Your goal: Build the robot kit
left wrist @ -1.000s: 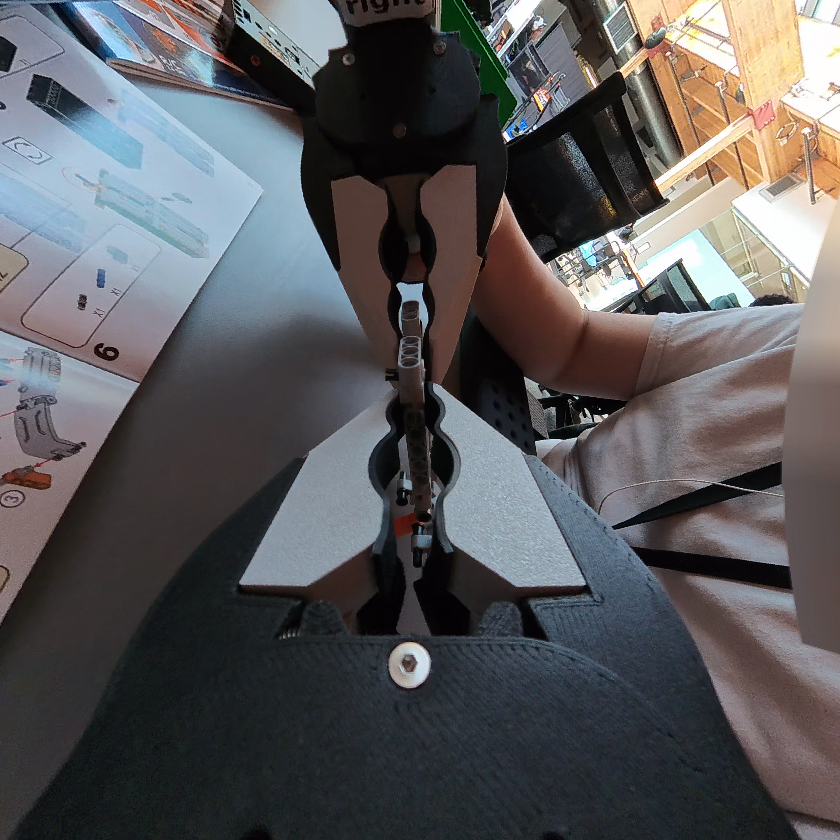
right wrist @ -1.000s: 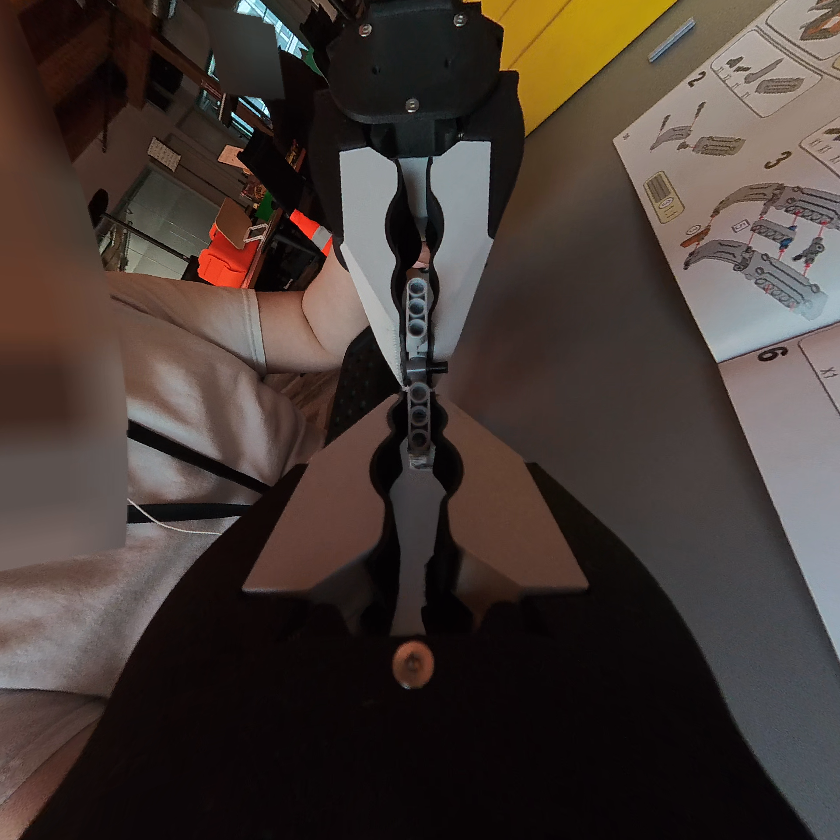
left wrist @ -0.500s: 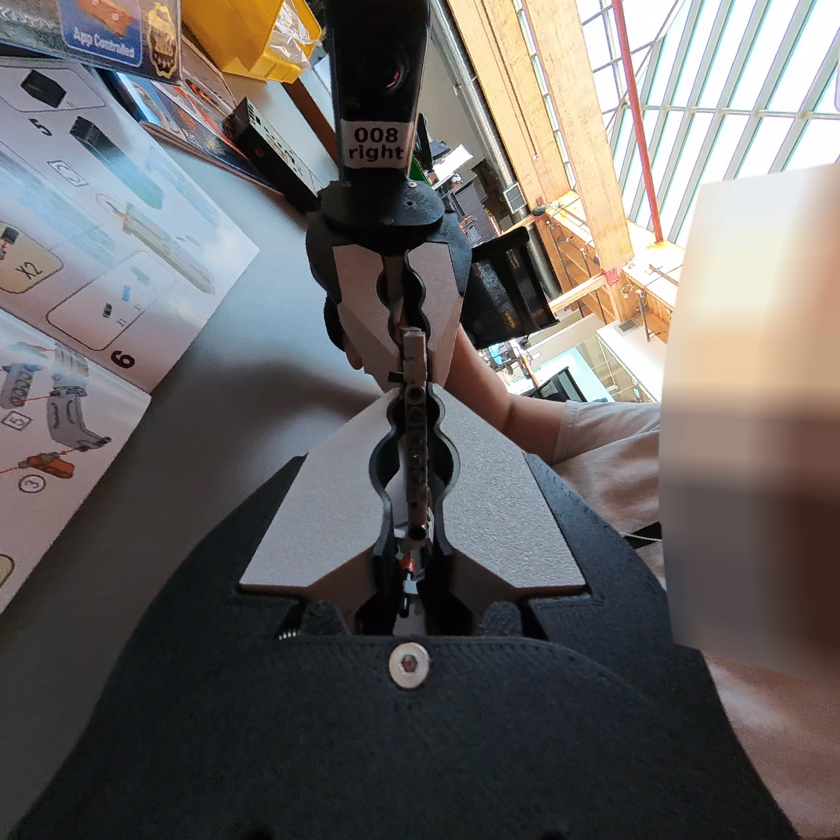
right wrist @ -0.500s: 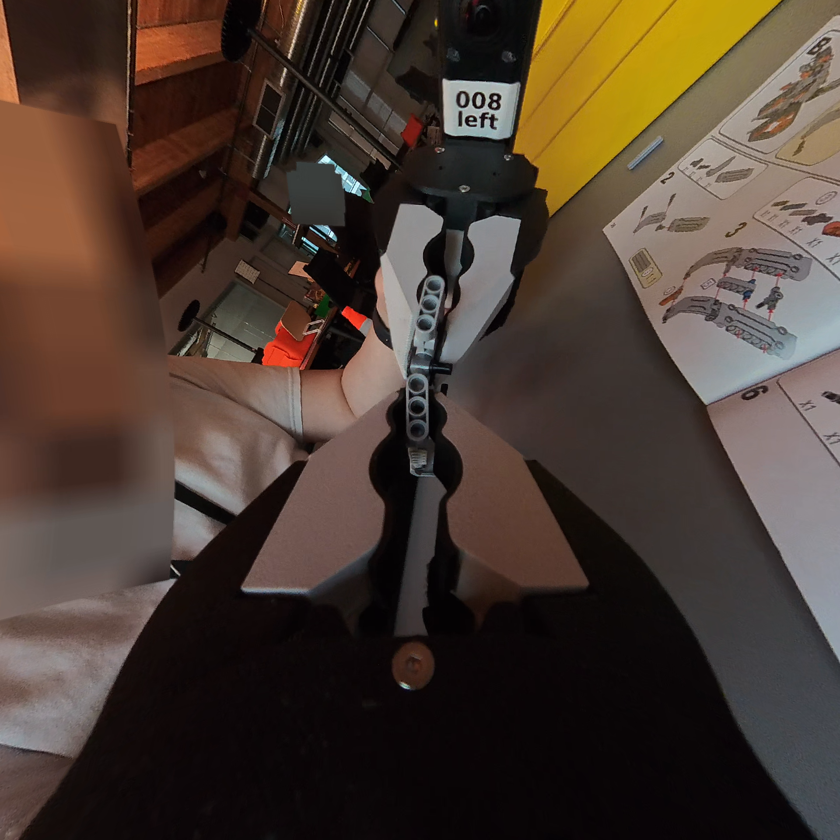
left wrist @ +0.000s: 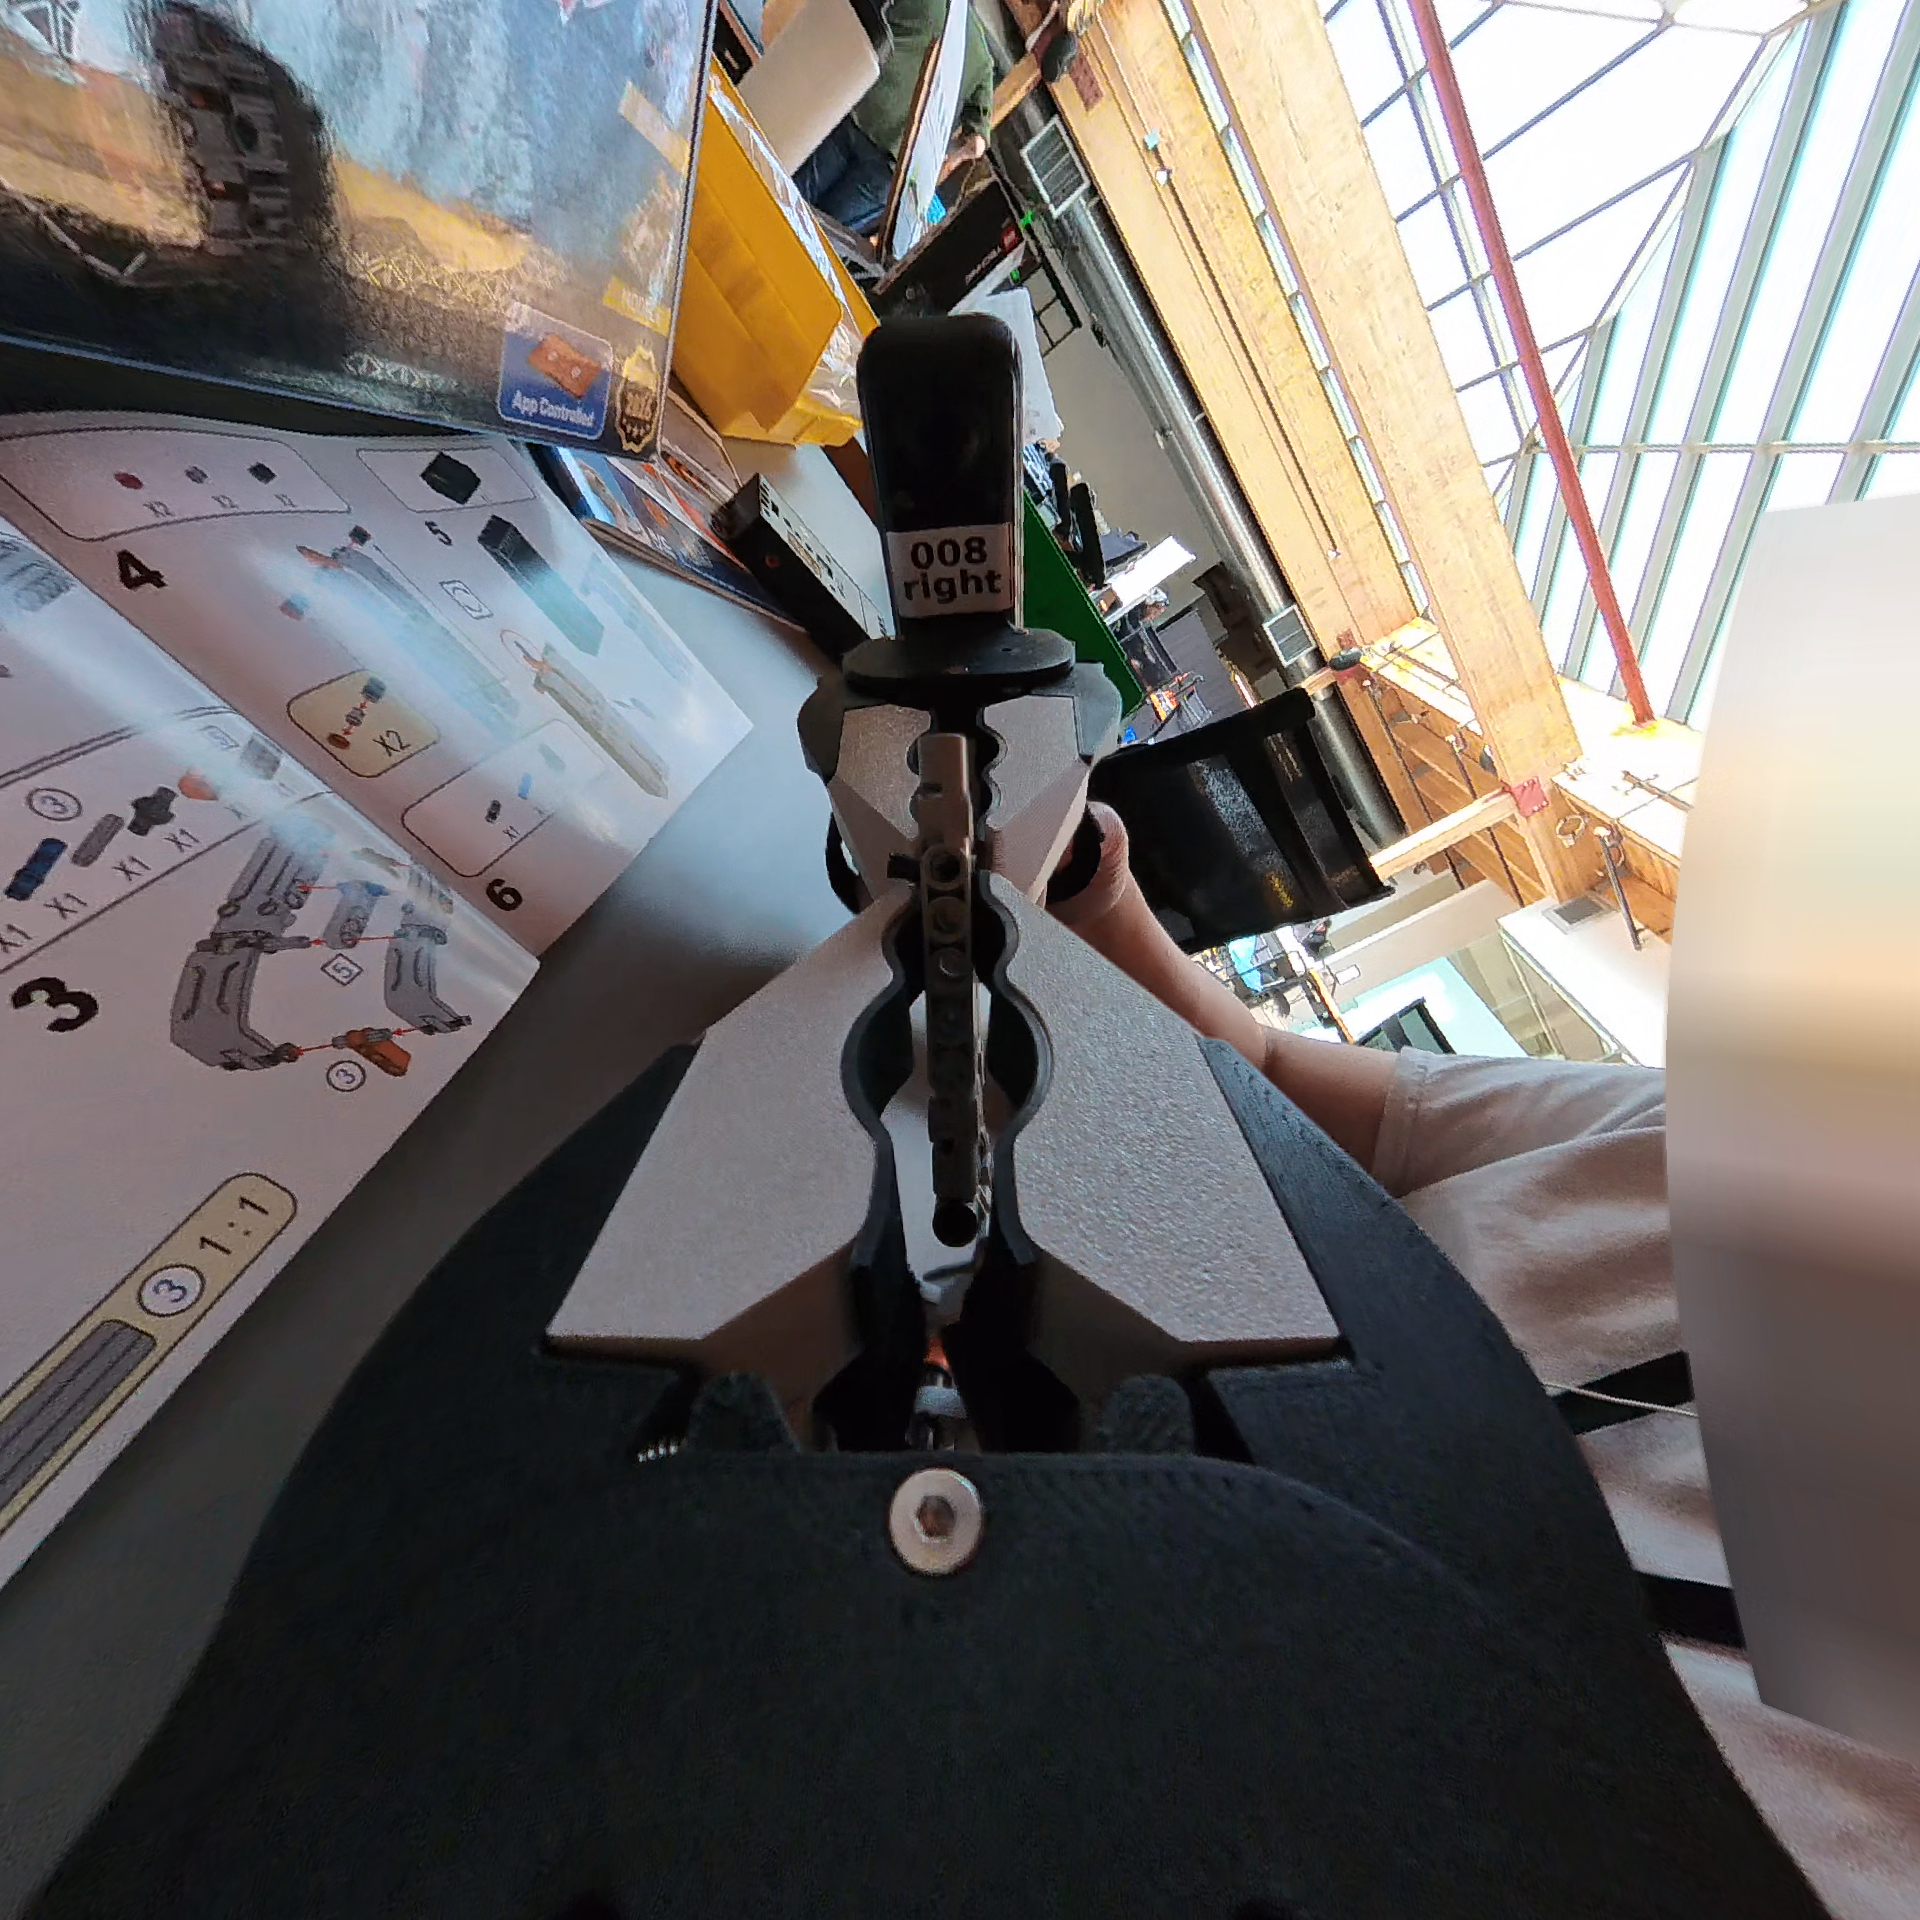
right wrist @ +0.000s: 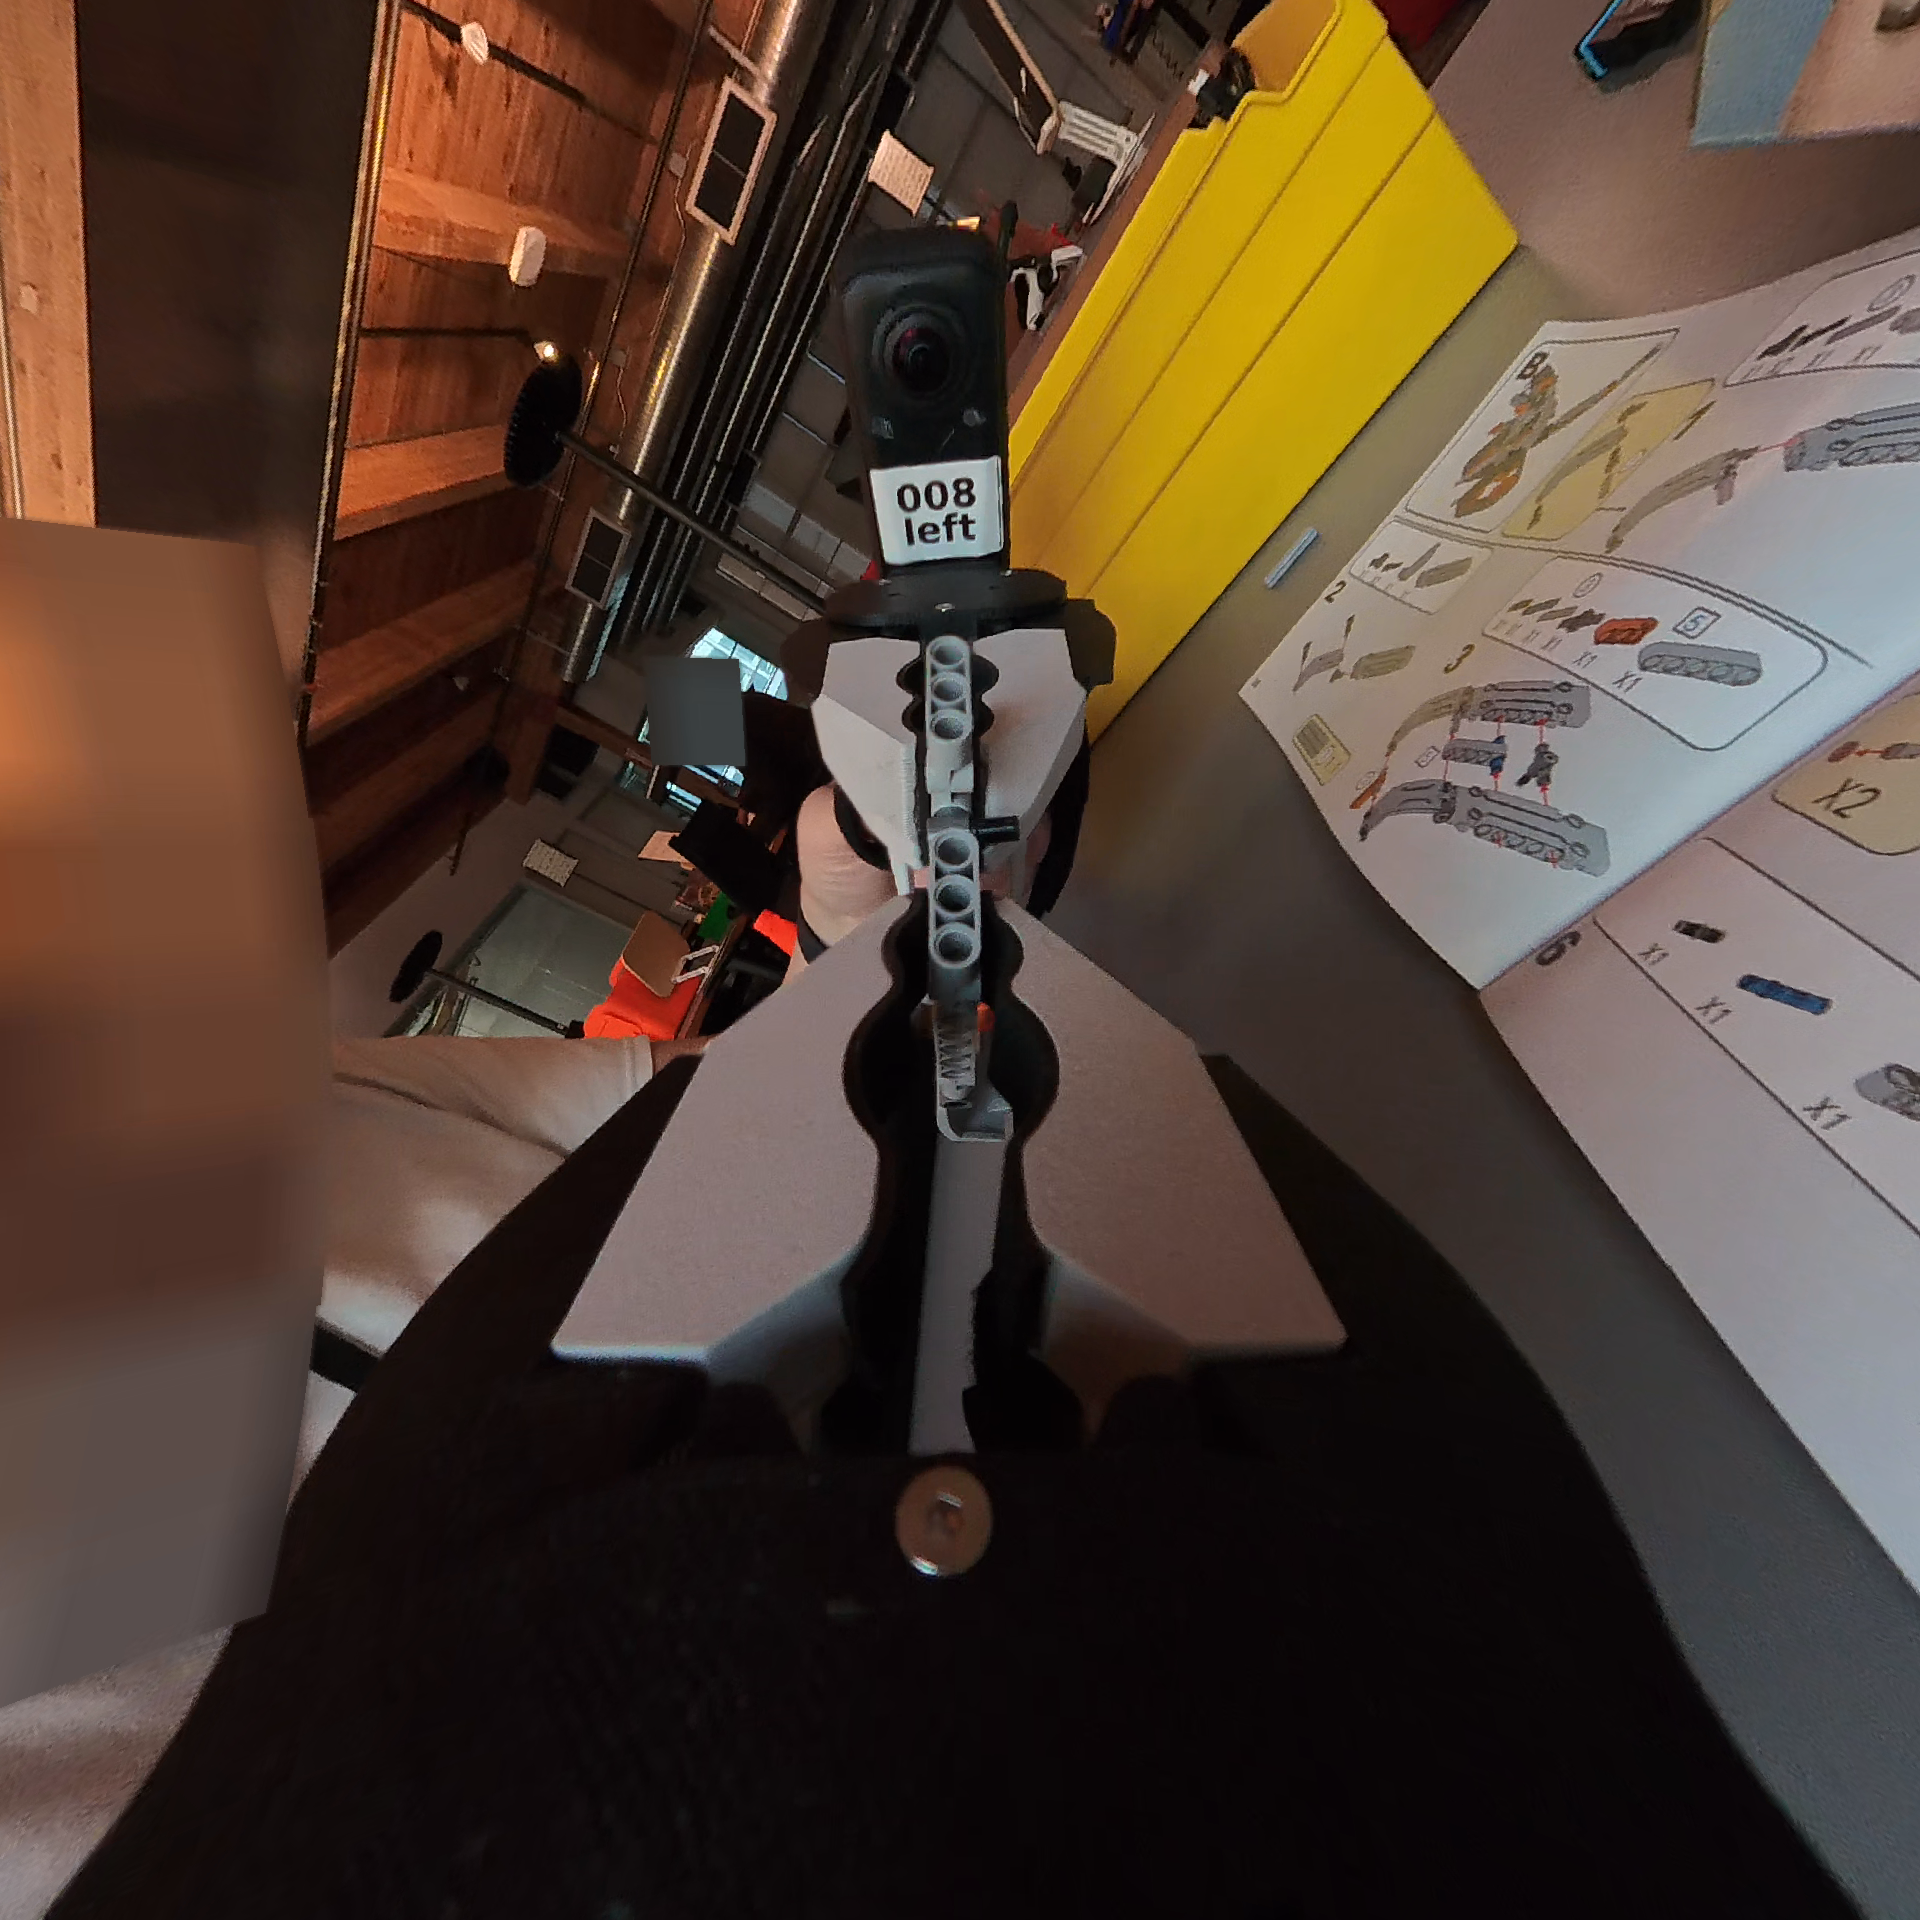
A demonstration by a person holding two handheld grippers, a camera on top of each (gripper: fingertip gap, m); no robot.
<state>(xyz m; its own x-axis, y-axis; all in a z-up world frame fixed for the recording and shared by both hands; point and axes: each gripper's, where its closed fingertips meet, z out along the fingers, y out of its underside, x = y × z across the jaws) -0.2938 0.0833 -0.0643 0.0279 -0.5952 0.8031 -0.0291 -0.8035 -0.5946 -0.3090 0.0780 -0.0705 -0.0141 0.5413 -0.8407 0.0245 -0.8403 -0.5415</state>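
Left gripper (left wrist: 951,914): own view, lower centre of frame; grey fingers (left wrist: 758,1132) closed narrowly on a dark grey holed beam (left wrist: 954,1049) lying lengthwise in the slot between them.
Right gripper (right wrist: 951,925): own view, lower centre; fingers (right wrist: 1143,1122) closed narrowly on a light grey holed beam (right wrist: 954,899), three holes showing at the tips.
Joint: the two grippers met tip to tip at mid-frame in both views, the beams in one line; a short black pin (right wrist: 995,828) stuck out sideways where the beams meet. Whether the beams were fully locked together could not be told.
Opposite gripper, left view: the right gripper appeared in the upper centre, a labelled camera block above it.
Opposite gripper, right view: the left gripper appeared in the upper centre, its fingers holding the far end of a light grey beam.
Change from half a second before: both opposite grippers sat higher and showed smaller in frame; more of the camera blocks was visible; both grips unchanged.
Instruction sheet (left wrist: 260,831): left side of left view, on the grey table (left wrist: 665,935); right side of right view (right wrist: 1558,727).
Printed box (left wrist: 343,197): upper left of left view, newly filling that corner.
Yellow bin (right wrist: 1247,364): upper right of right view.
Person: pale sleeve (left wrist: 1538,1195) at right of left view.
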